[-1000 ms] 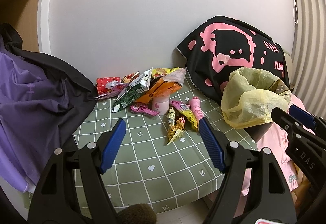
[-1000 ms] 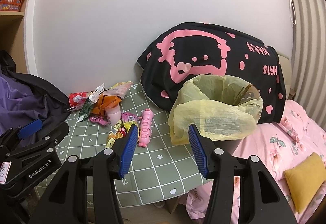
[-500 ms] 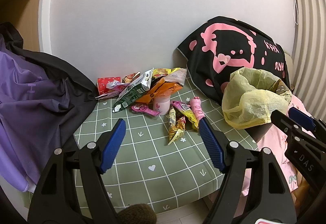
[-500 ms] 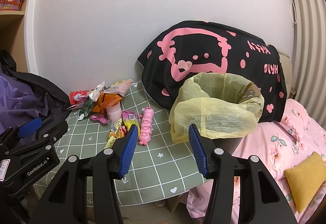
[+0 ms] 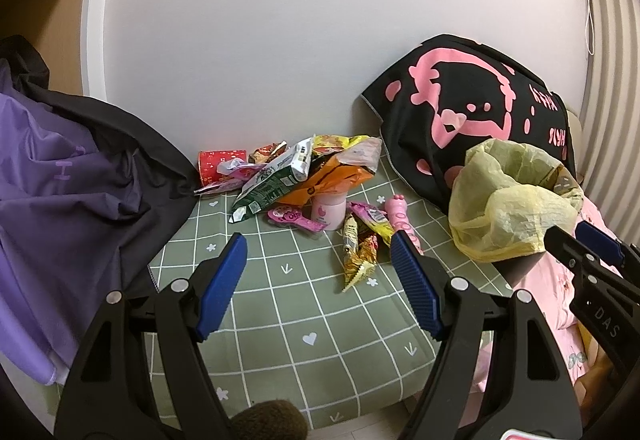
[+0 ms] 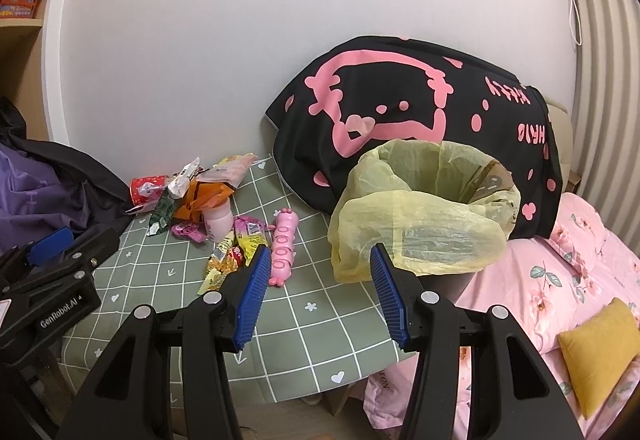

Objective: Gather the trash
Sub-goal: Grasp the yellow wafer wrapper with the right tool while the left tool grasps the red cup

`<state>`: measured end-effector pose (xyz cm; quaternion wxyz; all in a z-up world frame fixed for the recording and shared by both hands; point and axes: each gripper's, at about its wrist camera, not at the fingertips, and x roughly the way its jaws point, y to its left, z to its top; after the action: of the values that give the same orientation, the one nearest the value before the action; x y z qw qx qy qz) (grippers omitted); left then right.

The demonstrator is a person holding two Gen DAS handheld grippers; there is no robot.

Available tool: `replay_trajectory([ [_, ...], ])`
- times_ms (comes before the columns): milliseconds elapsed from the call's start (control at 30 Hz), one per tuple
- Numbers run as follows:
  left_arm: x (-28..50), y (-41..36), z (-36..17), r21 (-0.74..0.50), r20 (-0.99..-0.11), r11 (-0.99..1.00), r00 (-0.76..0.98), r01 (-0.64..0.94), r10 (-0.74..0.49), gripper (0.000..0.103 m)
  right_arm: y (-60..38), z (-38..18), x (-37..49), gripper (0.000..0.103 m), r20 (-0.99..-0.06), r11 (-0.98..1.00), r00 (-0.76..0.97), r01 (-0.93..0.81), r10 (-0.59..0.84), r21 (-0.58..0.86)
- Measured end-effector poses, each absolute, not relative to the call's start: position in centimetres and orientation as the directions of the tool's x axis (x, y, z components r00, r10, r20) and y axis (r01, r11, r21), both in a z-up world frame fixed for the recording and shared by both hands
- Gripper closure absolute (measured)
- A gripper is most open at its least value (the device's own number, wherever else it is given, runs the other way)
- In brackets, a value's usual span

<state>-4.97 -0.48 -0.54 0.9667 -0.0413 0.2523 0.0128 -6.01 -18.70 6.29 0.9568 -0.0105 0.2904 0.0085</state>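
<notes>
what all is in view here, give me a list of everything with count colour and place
green checked cloth: one, green with white grid, under the trash
snack wrappers: a pile, count unclear, green, orange, yellow, pink, far end of the cloth near the wall
red cup: one, red, on its side at the pile's left
pink bottle: one, pale pink, in front of the pile
pink caterpillar toy: one, pink, between wrappers and bin
bin with bag: one, yellow liner, right of the cloth
black pillow: one, black with pink print, behind the bin
purple jacket: one, purple and black, left
pink bedding: pink floral, right
left gripper: blue pads, open
right gripper: blue pads, open
</notes>
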Motion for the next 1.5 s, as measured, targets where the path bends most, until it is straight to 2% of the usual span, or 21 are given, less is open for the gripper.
replay_trajectory([
  [300, -0.9, 1.3, -0.8, -0.069, -0.505, 0.997, 0.863, -0.035, -0.005, 0.033, -18.6, 4.1, -1.9, 0.054, -0.608, 1.0, 0.794, -0.013, 0.01, -0.001],
  [667, 9.8, 7.7, -1.8, -0.116, -0.567, 0.993, 0.819, 0.028, -0.089, 0.032, -16.5, 1.0, 4.6, 0.054, -0.675, 1.0, 0.738, -0.018, 0.013, 0.0],
  [800, 13.8, 11.0, -1.0, -0.173, -0.563, 0.985, 0.822, -0.016, -0.085, 0.024, -15.7, 0.4, 7.1, 0.054, -0.685, 1.0, 0.729, -0.021, 0.008, -0.011],
  [867, 15.9, 12.8, -1.0, -0.204, -0.549, 0.978, 0.832, -0.033, -0.086, 0.023, -15.4, 0.1, 8.4, 0.054, -0.691, 1.0, 0.722, -0.02, 0.013, -0.002],
  [1100, 23.0, 16.6, -4.7, -0.181, -0.677, 0.975, 0.736, -0.13, -0.028, 0.023, -14.5, 0.0, 10.9, 0.054, -0.705, 0.999, 0.709, -0.008, -0.022, -0.039],
  [1267, 24.5, 16.6, -6.2, -0.165, -0.685, 0.977, 0.728, -0.132, -0.017, 0.023, -14.3, 0.6, 11.0, 0.054, -0.708, 0.994, 0.703, -0.005, -0.071, -0.105],
  [1400, 23.9, 17.6, -6.2, -0.22, -0.683, 0.965, 0.729, -0.143, -0.048, 0.03, -14.8, 1.2, 10.8, 0.054, -0.703, 0.993, 0.709, -0.037, -0.05, -0.108],
  [1500, 23.1, 18.5, -6.2, -0.216, -0.685, 0.963, 0.728, -0.162, -0.031, 0.04, -15.0, 1.1, 11.5, 0.054, -0.705, 0.991, 0.709, -0.082, -0.014, -0.102],
])
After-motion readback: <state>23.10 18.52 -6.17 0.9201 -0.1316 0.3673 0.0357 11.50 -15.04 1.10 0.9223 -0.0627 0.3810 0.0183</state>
